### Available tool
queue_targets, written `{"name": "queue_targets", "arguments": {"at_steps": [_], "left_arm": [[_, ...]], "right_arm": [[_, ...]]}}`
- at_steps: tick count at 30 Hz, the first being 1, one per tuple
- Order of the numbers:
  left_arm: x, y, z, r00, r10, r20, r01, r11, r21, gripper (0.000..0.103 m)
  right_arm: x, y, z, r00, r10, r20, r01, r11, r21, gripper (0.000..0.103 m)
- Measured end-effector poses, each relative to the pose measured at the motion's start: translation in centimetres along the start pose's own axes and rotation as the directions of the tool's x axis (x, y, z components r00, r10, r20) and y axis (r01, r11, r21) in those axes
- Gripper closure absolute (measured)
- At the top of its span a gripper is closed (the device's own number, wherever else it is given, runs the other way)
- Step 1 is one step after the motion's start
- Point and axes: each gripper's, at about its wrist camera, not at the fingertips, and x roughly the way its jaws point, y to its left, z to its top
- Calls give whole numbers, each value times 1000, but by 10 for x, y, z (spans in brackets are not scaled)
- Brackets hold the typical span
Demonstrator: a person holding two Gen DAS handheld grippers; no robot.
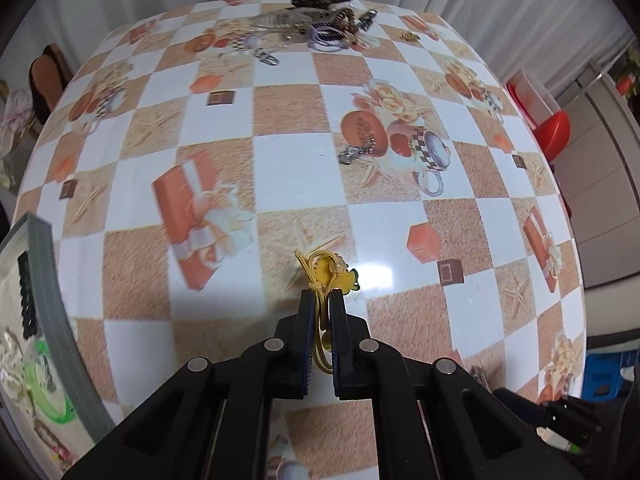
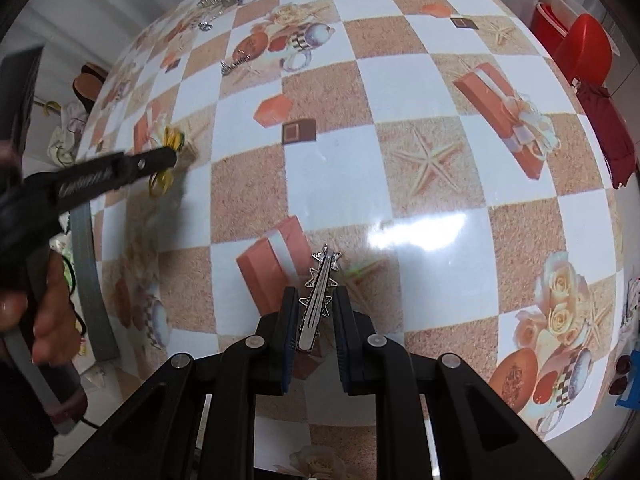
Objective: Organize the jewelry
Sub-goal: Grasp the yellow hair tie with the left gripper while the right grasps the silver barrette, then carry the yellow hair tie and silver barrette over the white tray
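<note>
1. The left gripper point(image 1: 322, 296) points steeply down at the table point(image 1: 288, 160), its jaws clamped on a yellow hair tie point(image 1: 326, 276) with a small yellow charm; the elastic loops hang out past the fingertips and trail back between the pads.
2. The right gripper point(image 2: 316, 292) is tilted steeply down too, and its jaws pinch a silver hair clip point(image 2: 318, 300) trimmed with stars, which lies lengthwise between the pads with its tip sticking out forward.
3. In the right wrist view, the left gripper point(image 2: 170, 156) reaches in from the left edge, a hand point(image 2: 48, 312) wrapped round its handle.
4. A grey-rimmed organizer tray point(image 1: 52, 300) sits at the table's left edge, close beside the left gripper, with green and dark pieces inside.
5. A pile of jewelry point(image 1: 316, 24) lies at the far edge; one silver chain point(image 1: 354, 152) lies alone mid-table.
6. Between the grippers and that pile the checkered tablecloth lies broad and bare.
</note>
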Motion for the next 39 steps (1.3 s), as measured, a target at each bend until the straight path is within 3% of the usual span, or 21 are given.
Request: {"name": "queue_targets", "arguments": {"at_steps": [22, 39], "left_arm": [[-72, 75, -40, 994, 56, 89, -40, 985, -170, 91], [-105, 141, -81, 984, 131, 118, -83, 936, -343, 91]], "right_arm": [[-6, 73, 18, 998, 59, 38, -56, 994, -97, 84], [-12, 162, 31, 990, 136, 41, -119, 953, -279, 84]]}}
